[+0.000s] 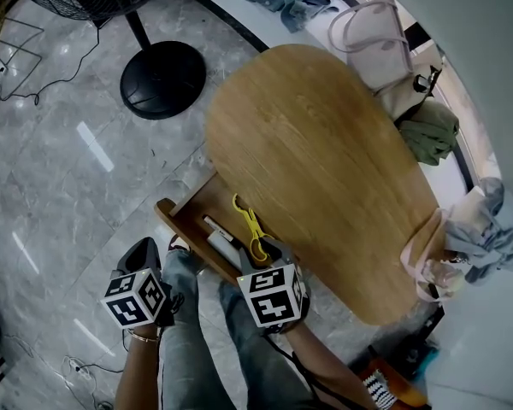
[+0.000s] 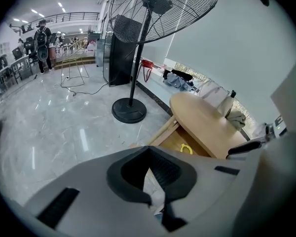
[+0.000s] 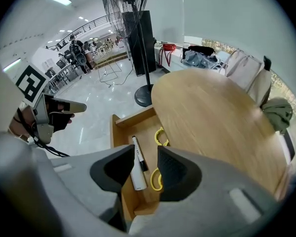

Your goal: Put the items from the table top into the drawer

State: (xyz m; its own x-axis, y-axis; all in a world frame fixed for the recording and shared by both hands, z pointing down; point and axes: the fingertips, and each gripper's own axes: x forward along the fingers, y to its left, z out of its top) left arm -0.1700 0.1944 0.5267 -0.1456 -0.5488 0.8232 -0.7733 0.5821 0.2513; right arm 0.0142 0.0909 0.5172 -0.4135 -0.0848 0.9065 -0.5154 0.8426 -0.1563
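Gaping right tongs (image 3: 146,157) above marker (image 3: 139,177) in drawer (image 3: 119,132).

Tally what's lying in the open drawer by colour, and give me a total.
Yellow scissors: 1
White markers: 2, a thin marker and a thick marker
Total: 3

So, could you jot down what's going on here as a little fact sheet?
Table: oval, wooden
Drawer: pulled open on the person's side
Inside it: white marker, yellow plastic tool
Left gripper: jaws together, empty
Right gripper: jaws apart above the drawer, holding nothing
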